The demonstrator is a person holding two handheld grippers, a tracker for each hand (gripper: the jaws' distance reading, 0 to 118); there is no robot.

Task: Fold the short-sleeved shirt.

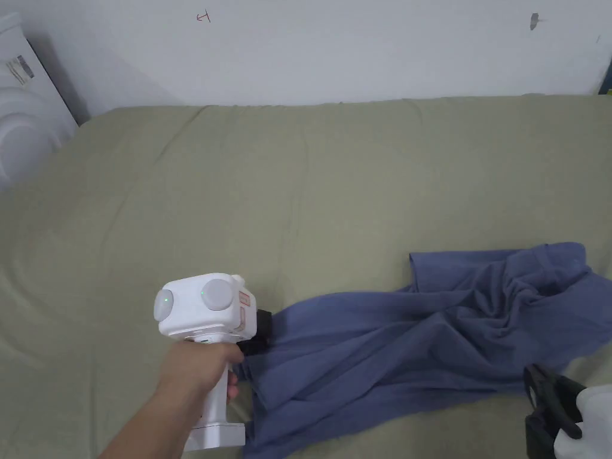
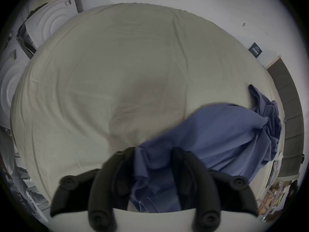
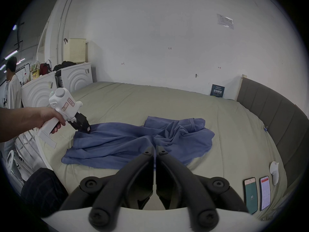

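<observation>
One hand-held gripper, the left [image 2: 153, 153], pinched the shirt [image 1: 418, 334] hem; the right [image 3: 155, 147], pressed together, held nothing. We judged spreading flat on the bed [image 1: 269, 197] came first.

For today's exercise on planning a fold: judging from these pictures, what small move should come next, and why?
Probably bring the right gripper, jaws closed and empty, onto the crumpled blue cotton shirt's near edge. The left gripper already straddles the hem on the olive bedsheet, so a second hold would let it be spread flat.

The shirt [image 1: 430, 334] lies on the bed [image 1: 239, 191], toward its right front part. Two phones [image 3: 257, 193] lie on the bed right of the shirt. The wall [image 1: 358, 48] is behind the bed.
</observation>
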